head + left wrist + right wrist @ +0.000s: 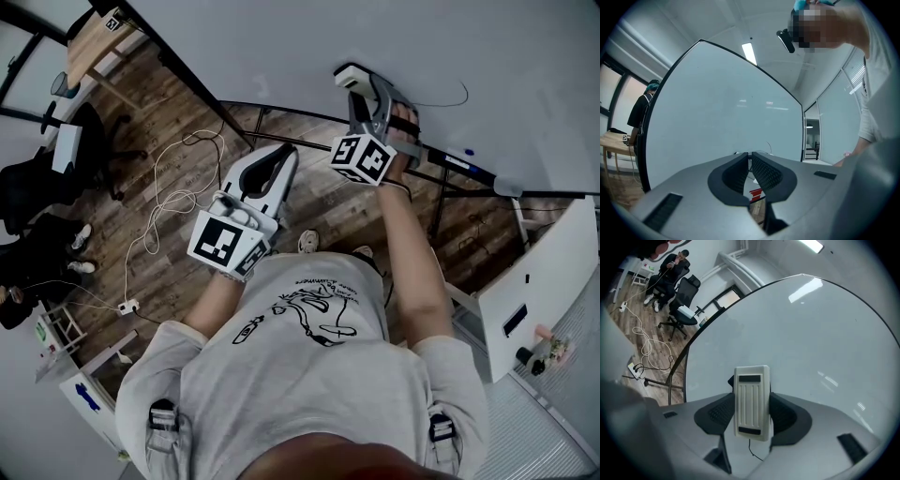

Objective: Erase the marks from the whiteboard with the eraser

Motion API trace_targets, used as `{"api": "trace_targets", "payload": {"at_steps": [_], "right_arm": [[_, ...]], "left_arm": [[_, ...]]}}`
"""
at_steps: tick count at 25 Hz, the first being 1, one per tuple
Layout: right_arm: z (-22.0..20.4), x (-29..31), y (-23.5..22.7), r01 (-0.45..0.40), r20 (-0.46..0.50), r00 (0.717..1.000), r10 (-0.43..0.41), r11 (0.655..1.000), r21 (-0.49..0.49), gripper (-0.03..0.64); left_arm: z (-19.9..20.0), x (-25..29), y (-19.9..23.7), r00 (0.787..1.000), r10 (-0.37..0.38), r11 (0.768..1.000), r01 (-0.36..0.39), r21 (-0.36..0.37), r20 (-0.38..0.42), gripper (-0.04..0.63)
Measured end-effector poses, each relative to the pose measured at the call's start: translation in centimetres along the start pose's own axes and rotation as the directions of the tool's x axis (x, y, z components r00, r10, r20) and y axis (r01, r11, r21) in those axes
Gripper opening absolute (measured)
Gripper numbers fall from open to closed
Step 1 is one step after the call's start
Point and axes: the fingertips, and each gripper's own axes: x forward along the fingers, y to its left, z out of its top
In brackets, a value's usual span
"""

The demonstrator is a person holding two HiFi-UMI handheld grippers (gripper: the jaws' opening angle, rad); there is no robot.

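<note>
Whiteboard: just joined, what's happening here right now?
A person stands at the whiteboard with a hand-held gripper in each hand. The right hand-held gripper is shut on a white eraser and holds it up at the board, though I cannot tell whether it touches. A thin dark pen line shows on the board beside it. The left hand-held gripper hangs lower, with its jaws together and nothing between them.
</note>
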Motion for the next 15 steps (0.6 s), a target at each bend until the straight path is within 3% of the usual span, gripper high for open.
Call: {"api": "trace_targets", "payload": {"at_steps": [15], "right_arm": [[-6.8, -4.4, -10.1, 0.109, -0.046, 0.994, -0.101, 0.966, 0.236, 0.239]], "left_arm": [[-0.2, 2.5, -3.5, 0.995, -0.098, 0.995, 0.098, 0.000, -0.003, 0.038]]}}
